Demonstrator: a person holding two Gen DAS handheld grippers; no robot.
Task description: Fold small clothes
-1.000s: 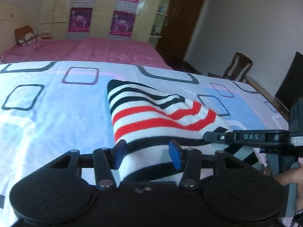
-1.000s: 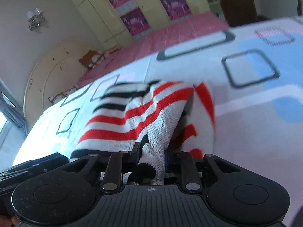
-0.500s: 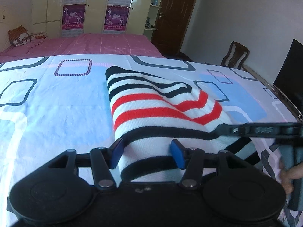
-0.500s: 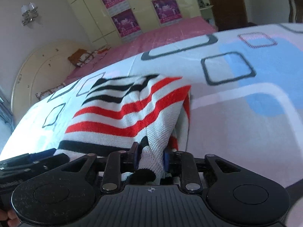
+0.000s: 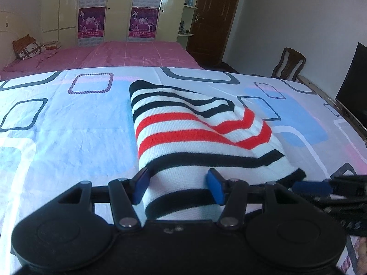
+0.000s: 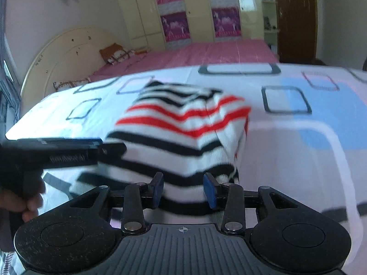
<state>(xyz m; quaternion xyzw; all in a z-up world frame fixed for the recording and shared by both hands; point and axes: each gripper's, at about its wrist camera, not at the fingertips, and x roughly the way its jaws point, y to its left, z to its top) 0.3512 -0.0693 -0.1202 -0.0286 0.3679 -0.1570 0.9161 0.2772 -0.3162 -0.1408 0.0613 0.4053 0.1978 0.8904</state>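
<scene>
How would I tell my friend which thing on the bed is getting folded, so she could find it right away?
Look at the big bedsheet with the pale blue patches and dark square outlines. The stripy knit garment lies folded near its middle, right in front of both grippers. It is the only clothing on that sheet: white, with black stripes at both ends and red stripes across the middle.

We see our left gripper (image 5: 179, 186) as matte black plastic with two round discs at its base, silver rivets on the linkage bars and blue pads (image 5: 140, 186) on the fingers. Our right gripper (image 6: 183, 190) matches it, adding a ribbed grey plate with a small crosshair mark. Bare fingers of our left hand (image 6: 25, 206) wrap a black handle.
</scene>
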